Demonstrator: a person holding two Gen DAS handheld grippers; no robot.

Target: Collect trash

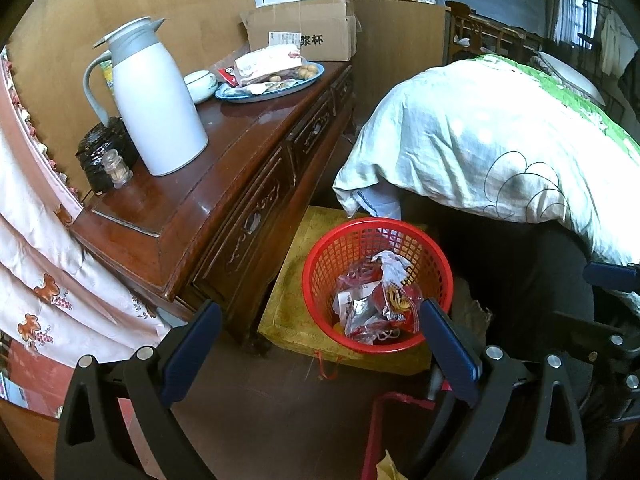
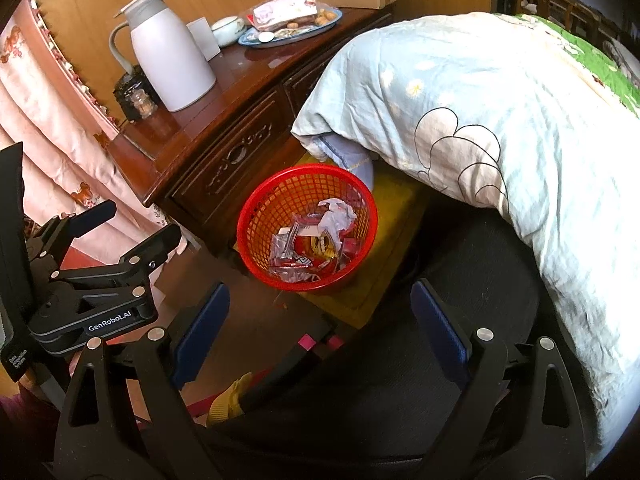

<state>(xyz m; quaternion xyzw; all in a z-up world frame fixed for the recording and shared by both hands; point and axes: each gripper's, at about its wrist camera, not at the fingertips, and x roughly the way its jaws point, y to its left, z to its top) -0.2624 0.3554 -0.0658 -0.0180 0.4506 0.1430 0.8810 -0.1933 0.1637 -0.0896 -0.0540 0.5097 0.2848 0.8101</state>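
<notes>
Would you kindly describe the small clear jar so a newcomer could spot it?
Start at the dark wooden dresser and its tall white thermos jug. The small clear jar stands at the jug's base, before a black box; it alone is see-through.

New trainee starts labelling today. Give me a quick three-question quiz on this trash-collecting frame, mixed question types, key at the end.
1. True or false: the round red plastic mesh basket already holds crumpled wrappers.
2. What does the basket stand on? A) the dark carved wooden sideboard B) a flat yellow cushion-like box on the floor C) the pale blue quilt
3. Fill in: the tall white insulated jug with a grey lid stands ______ on the sideboard top.

Key: 1 true; 2 B; 3 upright. Both the left claw and right claw are open and empty.
</notes>
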